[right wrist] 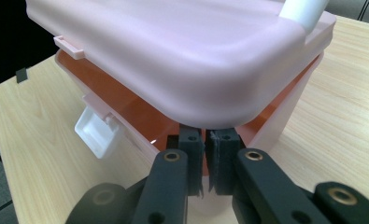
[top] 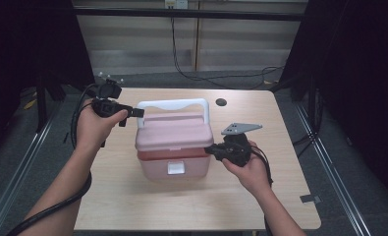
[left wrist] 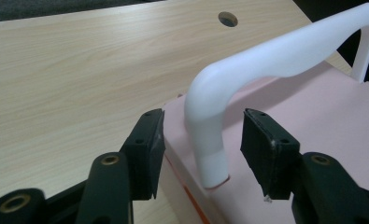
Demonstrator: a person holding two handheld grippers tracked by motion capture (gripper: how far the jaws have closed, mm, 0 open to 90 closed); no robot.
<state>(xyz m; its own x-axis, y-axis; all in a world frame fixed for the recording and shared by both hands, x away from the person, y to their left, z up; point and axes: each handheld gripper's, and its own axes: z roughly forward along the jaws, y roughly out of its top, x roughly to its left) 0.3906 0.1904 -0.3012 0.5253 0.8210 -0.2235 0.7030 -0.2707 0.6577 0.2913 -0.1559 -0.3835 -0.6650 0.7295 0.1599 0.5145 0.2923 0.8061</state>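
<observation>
Wooden table (top: 132, 196) bears pink box (top: 174, 135), white handle (top: 172, 104); left tongs (top: 132, 114) open, right tongs (top: 212, 149) closed.

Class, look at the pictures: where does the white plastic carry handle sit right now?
In the high view, the white plastic carry handle arches upright over the pink plastic box's lid at mid-table, its left post between the open jaws of the left hand-held gripper.
</observation>
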